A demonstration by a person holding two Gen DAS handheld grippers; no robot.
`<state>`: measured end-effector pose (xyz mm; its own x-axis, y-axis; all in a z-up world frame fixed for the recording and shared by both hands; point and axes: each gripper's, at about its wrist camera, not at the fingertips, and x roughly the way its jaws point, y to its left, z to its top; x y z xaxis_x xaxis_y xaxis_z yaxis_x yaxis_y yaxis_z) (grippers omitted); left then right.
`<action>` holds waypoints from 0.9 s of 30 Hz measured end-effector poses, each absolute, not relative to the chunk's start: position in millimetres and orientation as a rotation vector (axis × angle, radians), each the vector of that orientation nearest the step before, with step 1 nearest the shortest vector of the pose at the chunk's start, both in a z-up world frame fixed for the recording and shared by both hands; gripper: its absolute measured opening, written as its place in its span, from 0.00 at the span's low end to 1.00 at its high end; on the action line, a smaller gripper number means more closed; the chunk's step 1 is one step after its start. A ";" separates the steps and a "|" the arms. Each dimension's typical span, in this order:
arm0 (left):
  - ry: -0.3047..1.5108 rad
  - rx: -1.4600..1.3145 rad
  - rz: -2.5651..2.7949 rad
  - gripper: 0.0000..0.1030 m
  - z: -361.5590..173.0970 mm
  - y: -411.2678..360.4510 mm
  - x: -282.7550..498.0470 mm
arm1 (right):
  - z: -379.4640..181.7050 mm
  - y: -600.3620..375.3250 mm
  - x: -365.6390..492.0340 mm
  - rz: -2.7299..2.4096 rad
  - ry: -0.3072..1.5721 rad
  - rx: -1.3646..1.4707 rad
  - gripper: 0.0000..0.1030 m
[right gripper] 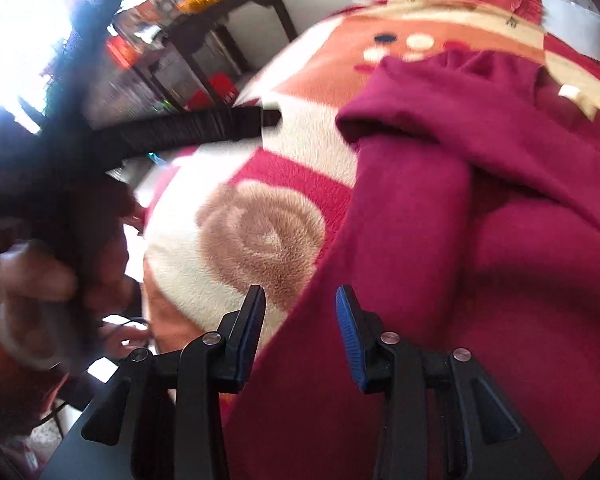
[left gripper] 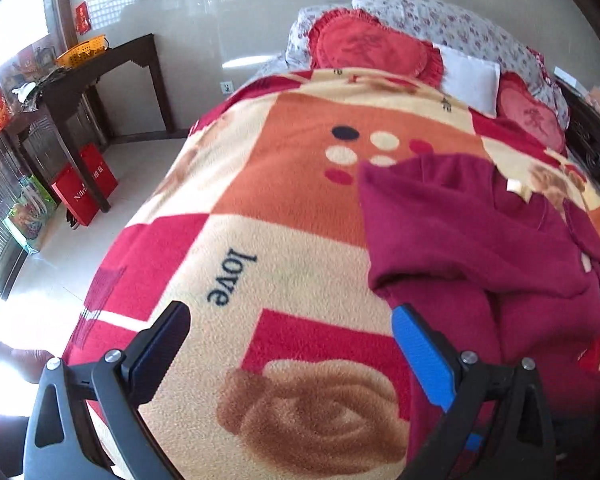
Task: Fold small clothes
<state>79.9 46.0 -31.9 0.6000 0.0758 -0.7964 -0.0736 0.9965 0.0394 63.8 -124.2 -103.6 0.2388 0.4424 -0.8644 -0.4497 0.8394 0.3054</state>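
Observation:
A dark red garment (left gripper: 480, 248) lies on the patterned fleece blanket (left gripper: 284, 208) of a bed, partly folded, with a sleeve laid over its body. My left gripper (left gripper: 292, 320) is open and empty above the blanket, just left of the garment's lower edge. In the right wrist view the garment (right gripper: 480, 220) fills the right side. My right gripper (right gripper: 300, 300) is open, hovering over the garment's left edge, holding nothing. The left gripper's finger (right gripper: 204, 124) shows as a dark bar at upper left there.
Red heart cushions (left gripper: 376, 48) and floral pillows (left gripper: 440, 20) lie at the bed's head. A dark wooden table (left gripper: 100, 76) with an orange basket (left gripper: 84, 50) stands left, red bags (left gripper: 84, 188) on the tiled floor below. The blanket (right gripper: 260, 236) drops off at the bed's left edge.

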 end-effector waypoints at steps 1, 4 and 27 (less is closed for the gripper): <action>0.918 0.002 0.081 1.00 -29.3 46.8 79.0 | -114.3 -121.5 66.3 0.553 1.223 -0.015 0.18; 0.915 0.004 0.080 1.00 -26.0 51.4 77.5 | -123.4 -121.6 71.3 0.510 1.218 0.041 0.03; 0.941 0.040 -0.017 1.00 -37.7 -12.2 90.4 | -32.2 -336.2 72.8 0.254 0.959 0.258 0.20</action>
